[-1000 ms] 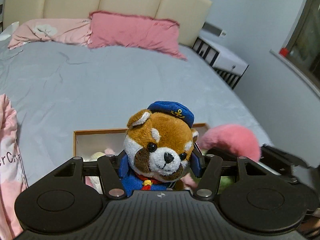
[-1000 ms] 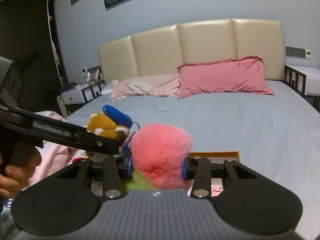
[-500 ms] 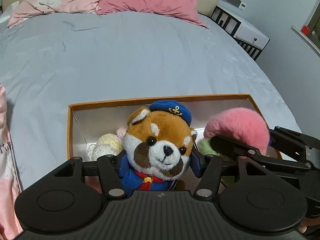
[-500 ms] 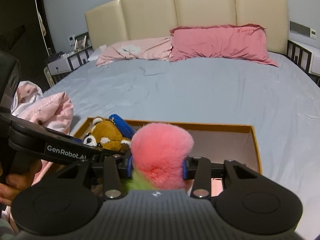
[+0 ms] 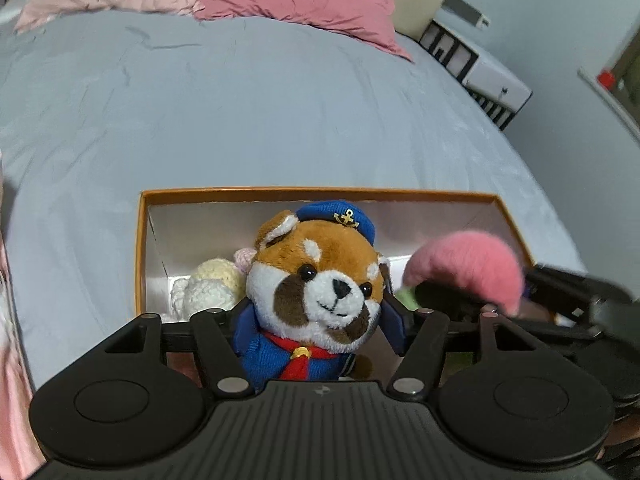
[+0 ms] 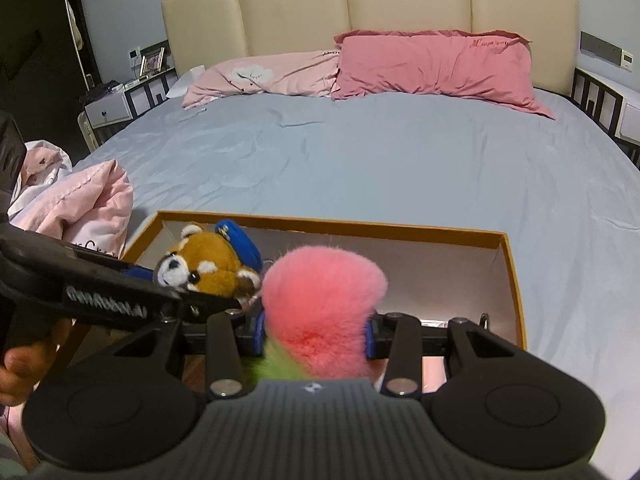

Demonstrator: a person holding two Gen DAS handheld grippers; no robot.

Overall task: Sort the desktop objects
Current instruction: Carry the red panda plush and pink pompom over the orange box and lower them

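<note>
Bedroom, dim: wide bed with smooth grey-blue sheet point(image 6: 400, 168), cream padded headboard point(image 6: 360, 12), dark pink pillow point(image 6: 436, 66) beside pale pink pillow point(image 6: 264, 78), white nightstands at either side. Crumpled pale pink blanket point(image 6: 88, 208) near the bed's left edge.

Orange-rimmed open cardboard box with pale interior point(image 5: 320, 194) lying on the sheet at the near edge. Inside, at its left end: cream crocheted soft toy point(image 5: 210, 286).

Left gripper point(image 5: 320, 316), tilted down over the box, jaws opening around brown-and-white plush red panda in blue sailor cap and red scarf point(image 5: 320, 276); the blue pads appear just clear of its sides. A hand point(image 6: 24, 364) grips the handle.

Right gripper point(image 6: 316, 330), also tilted down, clamped on fluffy pink-and-green plush peach point(image 6: 324, 304) above the box's middle, just beside the panda.
</note>
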